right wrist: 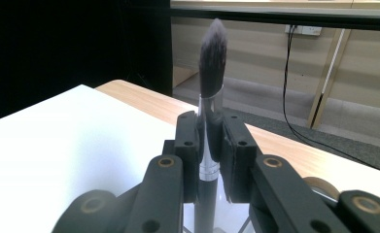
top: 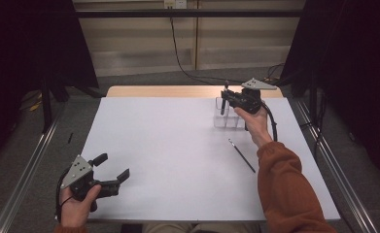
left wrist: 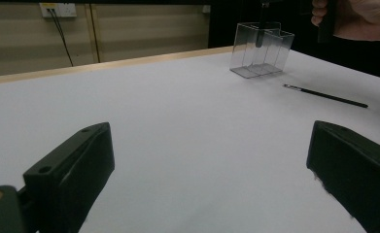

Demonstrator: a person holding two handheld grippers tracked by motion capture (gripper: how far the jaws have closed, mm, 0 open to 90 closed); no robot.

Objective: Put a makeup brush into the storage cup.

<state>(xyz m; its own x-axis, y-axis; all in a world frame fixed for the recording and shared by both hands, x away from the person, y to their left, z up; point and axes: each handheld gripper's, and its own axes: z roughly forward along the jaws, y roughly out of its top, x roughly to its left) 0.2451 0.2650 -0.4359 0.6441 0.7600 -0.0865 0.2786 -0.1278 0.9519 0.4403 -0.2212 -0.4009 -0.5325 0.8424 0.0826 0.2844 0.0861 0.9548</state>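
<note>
A makeup brush (right wrist: 212, 53) with dark bristles and a silver ferrule stands upright, bristles up, and my right gripper (right wrist: 211, 121) is shut on it. At the table's far right that gripper (top: 225, 97) holds the brush (top: 223, 106) over a clear divided box (top: 229, 118). The handle's lower end (left wrist: 259, 34) reaches down inside the clear box (left wrist: 260, 51). My left gripper (top: 113, 166) rests near the front left corner, open with nothing between its fingers. In the left gripper view my left gripper (left wrist: 209, 131) stands wide over bare white table.
A thin dark brush (top: 242, 156) lies loose on the white table top (top: 168, 141), nearer than the box; this thin brush (left wrist: 323, 95) lies just right of the clear box. A wooden strip edges the table's far side. Metal rails run along both sides.
</note>
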